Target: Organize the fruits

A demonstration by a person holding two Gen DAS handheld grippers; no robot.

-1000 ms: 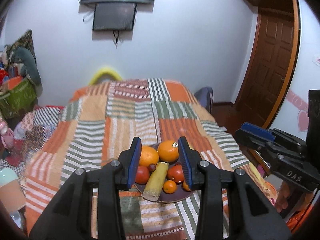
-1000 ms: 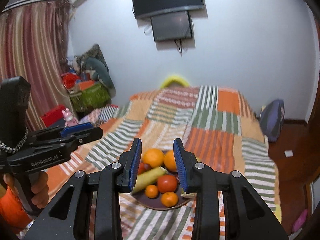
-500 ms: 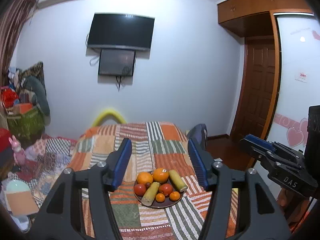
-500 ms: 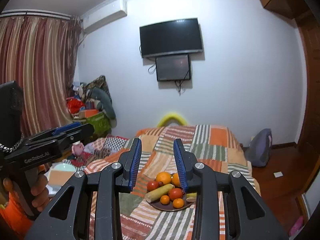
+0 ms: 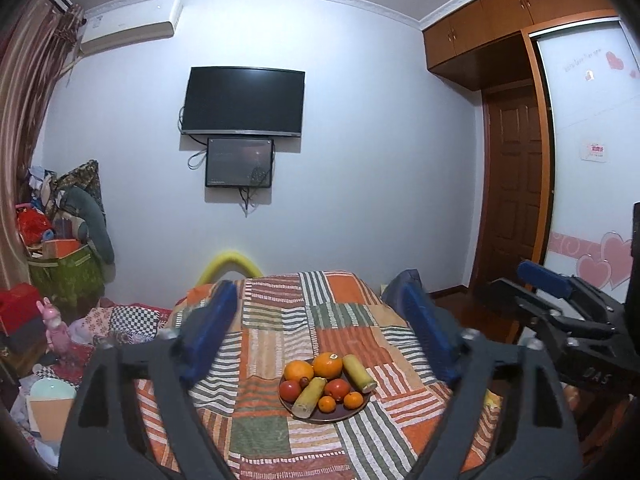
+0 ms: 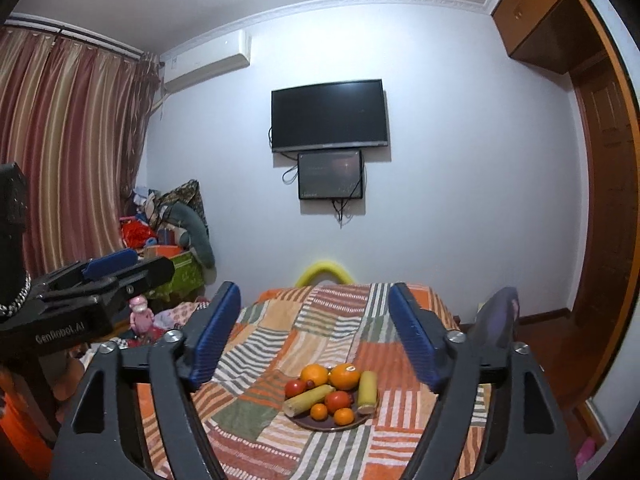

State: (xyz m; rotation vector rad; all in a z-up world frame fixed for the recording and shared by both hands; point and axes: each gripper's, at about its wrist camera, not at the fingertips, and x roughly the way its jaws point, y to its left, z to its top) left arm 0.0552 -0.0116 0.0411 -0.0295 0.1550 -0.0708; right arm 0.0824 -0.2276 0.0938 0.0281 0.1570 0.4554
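the left tongs [image 5: 320, 332] are spread wide, blue pads well apart, nothing between them; they hang above the bed [image 5: 280, 320], well short of the fruit; the right tongs [image 6: 316, 332] are likewise wide and hold nothing, raised above the same bed; in the left wrist view the right tongs show side-on at the right edge [image 5: 560, 312], and in the right wrist view the left tongs show at the left edge [image 6: 100, 280]; the two stand side by side, apart.

the fruits sit together on a dark round plate [image 5: 340, 414] that rests on the patchwork striped bedspread [image 6: 280, 344], toward the near part of the bed; at the back of the plate lie two big oranges [image 5: 298, 370], touching one another, the right one [image 5: 328, 365] bearing a small sticker; in front of them two red tomato-like fruits [image 5: 290, 390], one left, one [image 5: 337, 389] nearer the middle; between these a pale yellow-green stalk piece [image 5: 309, 397] lies slantwise, its cut end over the plate's near rim; a second such piece [image 5: 359, 372] lies at the right side of the plate; two small mandarins [image 5: 327, 404] sit at the front, just beside each other; a small dark fruit shows between the big oranges, too small to name.

on the far wall hangs a black television [image 6: 330, 114] with a smaller screen [image 6: 331, 175] under it.
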